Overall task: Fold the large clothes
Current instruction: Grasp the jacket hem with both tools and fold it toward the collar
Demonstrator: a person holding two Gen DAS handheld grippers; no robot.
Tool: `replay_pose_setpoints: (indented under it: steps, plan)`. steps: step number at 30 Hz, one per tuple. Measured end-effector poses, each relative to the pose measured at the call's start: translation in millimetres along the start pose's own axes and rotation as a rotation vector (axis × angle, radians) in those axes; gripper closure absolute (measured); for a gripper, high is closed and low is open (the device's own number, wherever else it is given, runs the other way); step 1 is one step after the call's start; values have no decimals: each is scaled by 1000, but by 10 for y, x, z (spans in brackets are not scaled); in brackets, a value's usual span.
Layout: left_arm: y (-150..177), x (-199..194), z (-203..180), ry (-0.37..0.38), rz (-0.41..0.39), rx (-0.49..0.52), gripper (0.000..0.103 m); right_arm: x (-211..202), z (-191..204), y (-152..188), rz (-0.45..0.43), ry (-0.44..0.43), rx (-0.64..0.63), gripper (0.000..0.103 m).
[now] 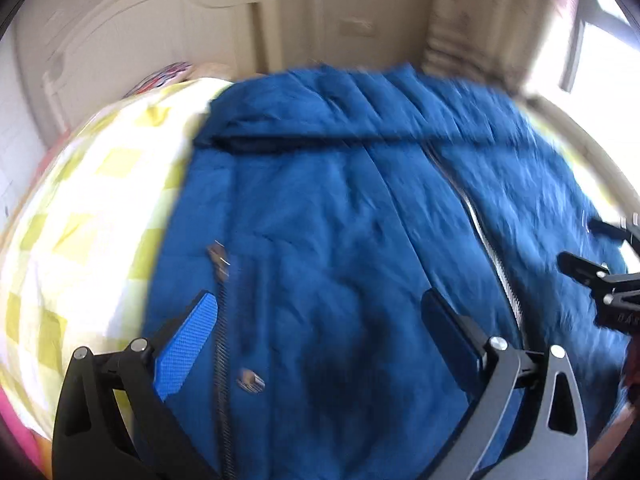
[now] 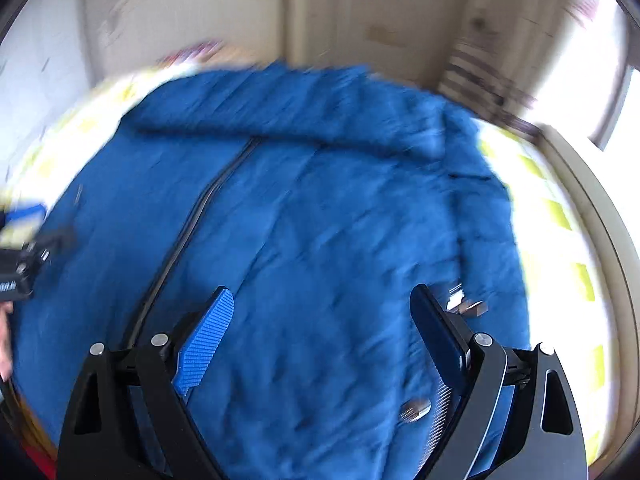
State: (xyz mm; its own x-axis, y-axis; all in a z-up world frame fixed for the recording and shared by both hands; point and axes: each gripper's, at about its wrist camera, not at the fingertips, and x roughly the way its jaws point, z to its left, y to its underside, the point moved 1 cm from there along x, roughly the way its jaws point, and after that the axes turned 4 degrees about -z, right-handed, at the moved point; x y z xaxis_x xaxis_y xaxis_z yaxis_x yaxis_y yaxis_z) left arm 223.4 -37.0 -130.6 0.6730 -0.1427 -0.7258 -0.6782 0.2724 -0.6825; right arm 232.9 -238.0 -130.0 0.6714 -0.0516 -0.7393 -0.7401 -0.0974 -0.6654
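A large blue jacket [image 1: 340, 220] lies spread flat on a bed, zipper [image 1: 492, 248] running down its front and metal snaps near the edges. In the left wrist view my left gripper [image 1: 320, 312] hangs above the jacket's left half, jaws wide apart, nothing between them. The right wrist view shows the same jacket [image 2: 320, 220] with its zipper [image 2: 188, 232] at the left. My right gripper [image 2: 320, 308] hovers open over the right half, empty. Each gripper shows at the edge of the other's view: the right gripper [image 1: 600, 276] and the left gripper [image 2: 24, 256]. Both pictures are motion-blurred.
The bed has a white and yellow checked sheet [image 1: 80, 220], also seen at the right [image 2: 560, 220]. A cream headboard [image 1: 132, 32] and wall stand behind. A bright window [image 1: 600, 40] is at the far right. A cream bed frame edge [image 2: 592, 200] borders the right side.
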Motion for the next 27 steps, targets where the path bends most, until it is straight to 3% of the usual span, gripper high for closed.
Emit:
replay_pose_setpoints:
  steps: [1,2,4,6,9,11,14,16,18,23,25,27]
  plan:
    - [50,82,-77,-28,22,37,2,83,62,95,36,20,-36,16]
    - [115,171,-129,-46,40,55,2,73,36,150,12,15,-16,16]
    - [129,175,-62,-22,38,8,2,31,-62,191,34,-17,38,16]
    - [133,125,50,-14,60,-38,2,-45,-125,209,37,8,54,16]
    - [272,-91,173,-67,26,-32,2,-295,-171,345,-2,27,48,16]
    - [461,-152,237,-120,41,-19,2,-328,-206,529,15,47,38,16]
    - [670,-205,452,-71,23,-97,2,-315,-359,716,2,-3,113,16]
    - [701,-290,516,-85,31,-117,2,-411,-333,732,10,26,124,16]
    - [719,-459,480,-93,13,-114,2,-534,-225,731,-7,39,101,16]
    - [884,-753,90,4,-42,-42,2,-741,257,841,-68,-53,-14,16]
    - [983,-654,-87,-36,-15,22,2,-636,377,976,-43,-33,-49,16]
    - [1068,-620,-117,-56,-55,31,2,-656,311,1041,-77,-63,-9,16]
